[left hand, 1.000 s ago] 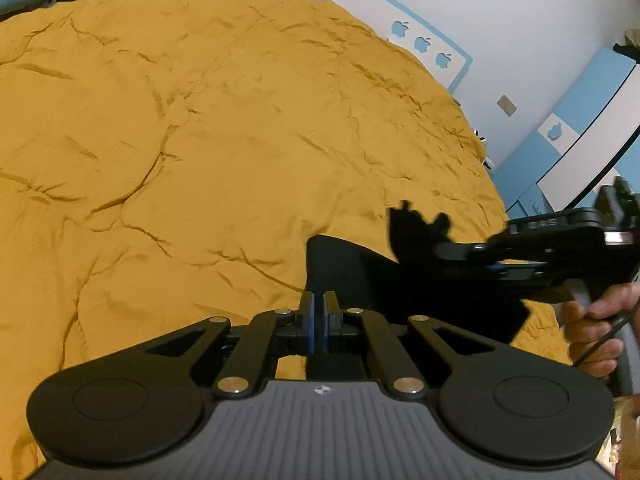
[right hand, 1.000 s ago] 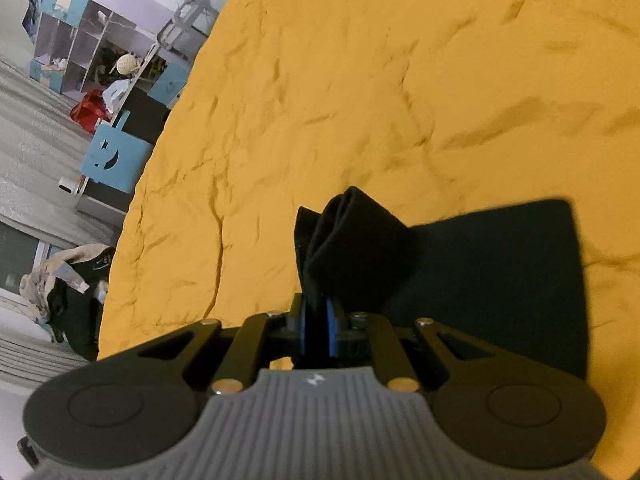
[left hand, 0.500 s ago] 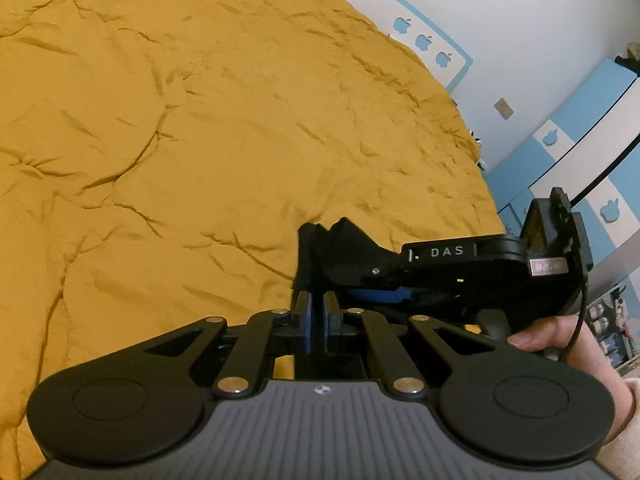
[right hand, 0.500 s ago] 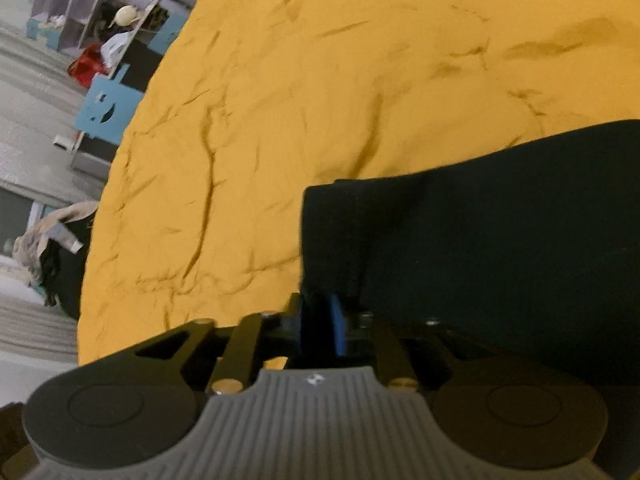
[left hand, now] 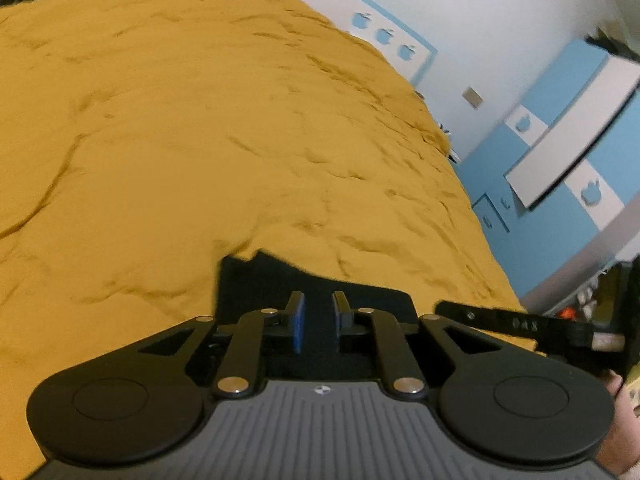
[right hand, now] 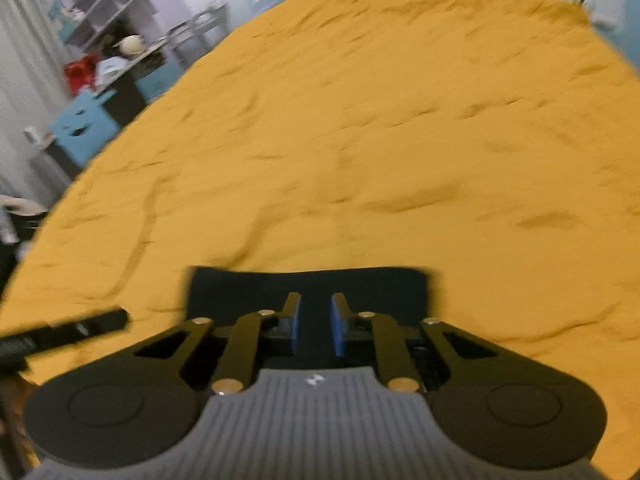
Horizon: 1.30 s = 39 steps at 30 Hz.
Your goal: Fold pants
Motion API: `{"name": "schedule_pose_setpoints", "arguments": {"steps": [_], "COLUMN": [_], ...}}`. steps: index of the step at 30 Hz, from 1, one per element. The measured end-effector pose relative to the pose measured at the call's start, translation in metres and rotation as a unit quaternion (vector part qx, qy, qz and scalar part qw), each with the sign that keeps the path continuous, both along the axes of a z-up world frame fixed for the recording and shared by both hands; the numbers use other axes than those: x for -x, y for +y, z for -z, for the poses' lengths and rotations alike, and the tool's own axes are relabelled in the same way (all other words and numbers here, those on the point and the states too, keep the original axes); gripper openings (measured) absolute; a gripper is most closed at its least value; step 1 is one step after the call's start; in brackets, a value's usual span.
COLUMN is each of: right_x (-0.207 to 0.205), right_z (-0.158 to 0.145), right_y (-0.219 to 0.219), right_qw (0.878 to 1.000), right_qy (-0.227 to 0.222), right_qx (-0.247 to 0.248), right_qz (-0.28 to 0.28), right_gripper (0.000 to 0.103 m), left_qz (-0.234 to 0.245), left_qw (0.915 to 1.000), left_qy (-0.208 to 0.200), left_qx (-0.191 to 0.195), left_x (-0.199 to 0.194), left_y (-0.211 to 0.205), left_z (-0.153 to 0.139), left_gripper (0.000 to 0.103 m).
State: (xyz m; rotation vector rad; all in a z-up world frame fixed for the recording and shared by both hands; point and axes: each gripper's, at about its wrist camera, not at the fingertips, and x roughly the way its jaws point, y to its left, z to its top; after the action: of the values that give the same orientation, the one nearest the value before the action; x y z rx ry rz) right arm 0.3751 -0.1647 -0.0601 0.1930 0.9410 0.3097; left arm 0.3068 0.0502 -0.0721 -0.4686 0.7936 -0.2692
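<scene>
The black pants [left hand: 256, 280] lie folded into a small flat rectangle on the yellow bedspread [left hand: 200, 140], at the near edge of the bed. In the right wrist view the pants [right hand: 312, 284] show as a neat dark rectangle. My left gripper [left hand: 319, 308] is open, its blue pads apart, just above the pants and holding nothing. My right gripper [right hand: 315, 310] is open too, above the same fold, empty. The right gripper's body [left hand: 532, 328] shows at the right of the left wrist view; the left one [right hand: 60, 332] shows at the left of the right wrist view.
The yellow bedspread [right hand: 360, 140] is wrinkled and fills most of both views. Blue and white cabinets [left hand: 568, 148] stand past the bed's right side. Shelves and a blue box [right hand: 84, 124] stand past the left side.
Both grippers were shut on the pants' edge and carried it over the rest. Both have now opened and let go, and the pants lie flat, folded smaller. Both views are blurred from motion.
</scene>
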Motion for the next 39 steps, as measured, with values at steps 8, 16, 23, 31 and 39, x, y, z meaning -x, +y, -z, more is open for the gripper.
{"name": "schedule_pose_setpoints", "arguments": {"steps": [8,16,23,31,39], "right_x": [-0.017,-0.044,-0.013,0.073,0.142], "right_z": [0.050,0.104,0.066,0.027,0.050], "right_y": [-0.012,-0.003,-0.002,0.003,0.011], "right_qw": [1.000,1.000,0.999,0.998,0.998], "right_qy": [-0.014,0.017,-0.036,-0.061,-0.040], "right_qx": [0.001,0.002,0.018,0.011,0.045], "right_qz": [-0.004,0.024,0.010,-0.013,-0.023], "right_gripper": [0.004,0.000,0.005,0.022,0.022], "left_qz": [-0.041,-0.116,-0.111,-0.032,-0.023], "left_qw": [0.9959,0.9837,0.9912,0.9966,0.9935], "left_qy": [0.042,0.101,0.058,0.005,0.039], "left_qx": [-0.068,-0.094,-0.043,-0.076,-0.104], "left_x": [-0.043,-0.043,-0.005,0.045,0.074], "left_y": [-0.020,0.018,0.035,-0.009,-0.022], "left_z": [0.049,0.089,0.047,-0.007,0.021], "left_gripper": [0.004,0.002,0.002,0.003,0.003]}}
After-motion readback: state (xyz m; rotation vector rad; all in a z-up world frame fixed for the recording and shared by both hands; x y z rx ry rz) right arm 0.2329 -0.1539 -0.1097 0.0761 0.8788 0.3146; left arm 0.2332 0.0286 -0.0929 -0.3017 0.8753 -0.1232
